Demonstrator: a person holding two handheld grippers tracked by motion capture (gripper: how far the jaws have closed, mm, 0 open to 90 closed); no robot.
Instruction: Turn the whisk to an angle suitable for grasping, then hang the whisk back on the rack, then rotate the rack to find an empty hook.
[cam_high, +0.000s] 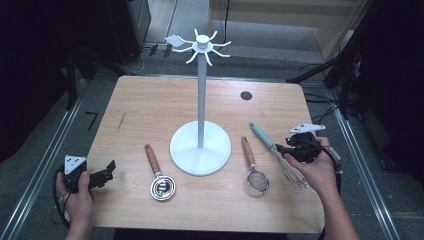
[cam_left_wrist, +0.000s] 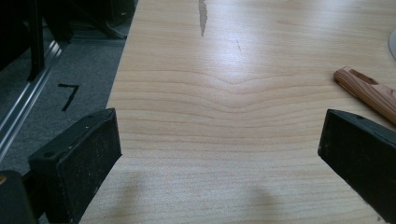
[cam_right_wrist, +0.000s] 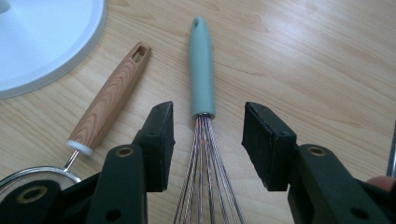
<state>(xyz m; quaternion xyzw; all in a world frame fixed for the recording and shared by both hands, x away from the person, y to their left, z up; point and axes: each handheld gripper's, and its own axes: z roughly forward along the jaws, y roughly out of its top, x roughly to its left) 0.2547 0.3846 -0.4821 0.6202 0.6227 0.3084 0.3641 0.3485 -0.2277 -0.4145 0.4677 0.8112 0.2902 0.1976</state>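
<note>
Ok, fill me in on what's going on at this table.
A person holds a tool in each hand. The right tool is open, its jaws either side of the whisk where wires meet the teal handle, not yet pressing it. The left tool waits open over bare table. The white hook stand holds nothing yet.

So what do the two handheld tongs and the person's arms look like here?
Both are black two-jaw tools. The left tongs carry a grey three-cornered plate dotted with small marks, and a black cable loops down by the left hand. The right tongs carry a similar pale plate and trail a dark cable. Up close, the jaws are blocky with flat, scuffed pads and brass-coloured rivets. Both forearms are bare; no sleeves show.
</note>
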